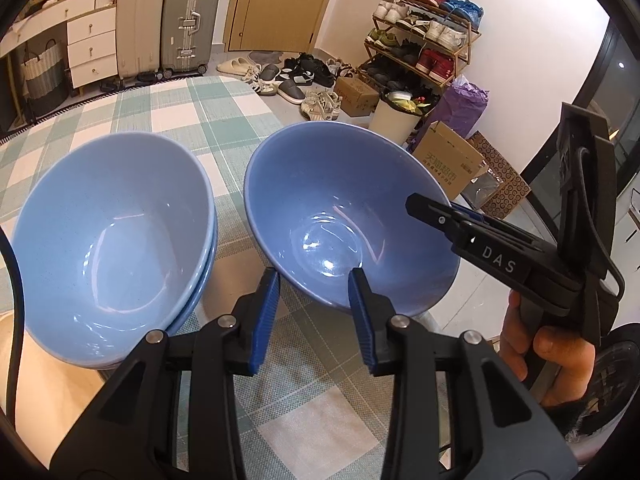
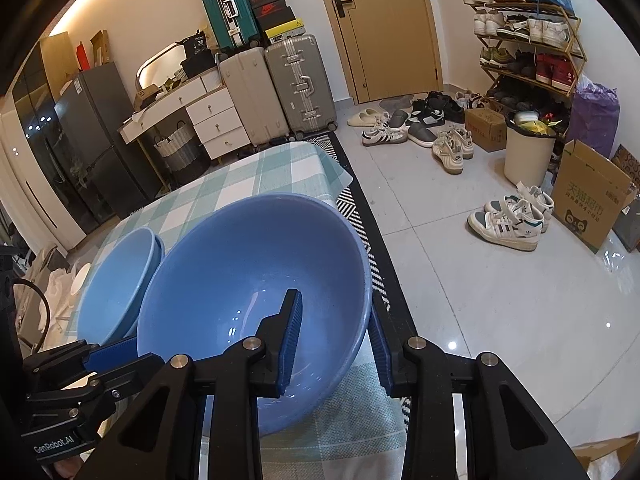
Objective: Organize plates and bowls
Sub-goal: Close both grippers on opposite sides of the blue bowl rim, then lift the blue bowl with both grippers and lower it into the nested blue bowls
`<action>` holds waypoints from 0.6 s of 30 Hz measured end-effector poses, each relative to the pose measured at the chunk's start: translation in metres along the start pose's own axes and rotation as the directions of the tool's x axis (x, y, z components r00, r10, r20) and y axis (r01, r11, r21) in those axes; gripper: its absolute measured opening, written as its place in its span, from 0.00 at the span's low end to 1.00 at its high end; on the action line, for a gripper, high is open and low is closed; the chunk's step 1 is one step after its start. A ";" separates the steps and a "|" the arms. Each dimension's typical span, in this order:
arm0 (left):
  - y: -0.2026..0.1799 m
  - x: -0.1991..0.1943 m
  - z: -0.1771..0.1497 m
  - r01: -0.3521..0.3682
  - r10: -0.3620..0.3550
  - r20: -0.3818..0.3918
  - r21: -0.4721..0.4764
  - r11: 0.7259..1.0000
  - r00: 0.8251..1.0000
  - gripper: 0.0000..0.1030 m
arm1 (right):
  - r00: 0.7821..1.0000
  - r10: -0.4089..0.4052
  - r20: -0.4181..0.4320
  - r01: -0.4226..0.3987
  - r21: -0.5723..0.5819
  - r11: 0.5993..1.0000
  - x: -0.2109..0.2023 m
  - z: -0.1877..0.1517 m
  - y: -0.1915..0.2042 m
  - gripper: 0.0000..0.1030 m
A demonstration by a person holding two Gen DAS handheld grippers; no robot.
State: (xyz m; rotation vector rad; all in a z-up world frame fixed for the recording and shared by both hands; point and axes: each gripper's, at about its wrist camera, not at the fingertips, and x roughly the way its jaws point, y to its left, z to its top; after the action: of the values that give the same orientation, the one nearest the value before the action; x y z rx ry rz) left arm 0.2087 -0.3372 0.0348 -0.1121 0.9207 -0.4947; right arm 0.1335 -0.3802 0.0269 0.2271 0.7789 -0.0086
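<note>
We have the checked tablecloth point(image 1: 132, 120) carrying a stack of 2 blue bowls point(image 1: 112, 232), and just right of it the single blue bowl point(image 1: 340, 208) sits tilted at the table's right edge. Both tools straddle that bowl's rim: our left gripper point(image 1: 314, 284) narrowed over the near-left wall, our right gripper point(image 2: 334, 320) clamped with 1 pad inside, 1 outside. The stack lies leftward, nearer our left hand. Glossy, smooth, rounded ceramic; ribbed blue pads point(image 2: 294, 340).
</note>
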 end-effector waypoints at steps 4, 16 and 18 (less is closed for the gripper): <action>-0.001 -0.011 0.000 -0.002 0.001 0.023 0.013 1.000 1.000 0.31 | 1.000 -0.003 0.020 0.003 -0.010 1.000 -0.011 0.001 0.005 0.33; -0.011 -0.045 0.003 0.044 -0.046 0.071 0.042 0.998 0.996 0.31 | 0.998 -0.042 0.051 0.043 -0.023 0.999 -0.046 0.002 0.017 0.33; -0.011 -0.052 0.004 0.046 -0.050 0.081 0.047 0.998 0.995 0.31 | 0.997 -0.049 0.064 0.051 -0.028 0.998 -0.053 0.004 0.022 0.33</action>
State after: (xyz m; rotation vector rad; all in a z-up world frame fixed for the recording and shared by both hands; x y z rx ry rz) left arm 0.1815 -0.3241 0.0785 -0.1129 0.8277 -0.5516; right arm 0.1002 -0.3637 0.0708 0.1787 0.7206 -0.0518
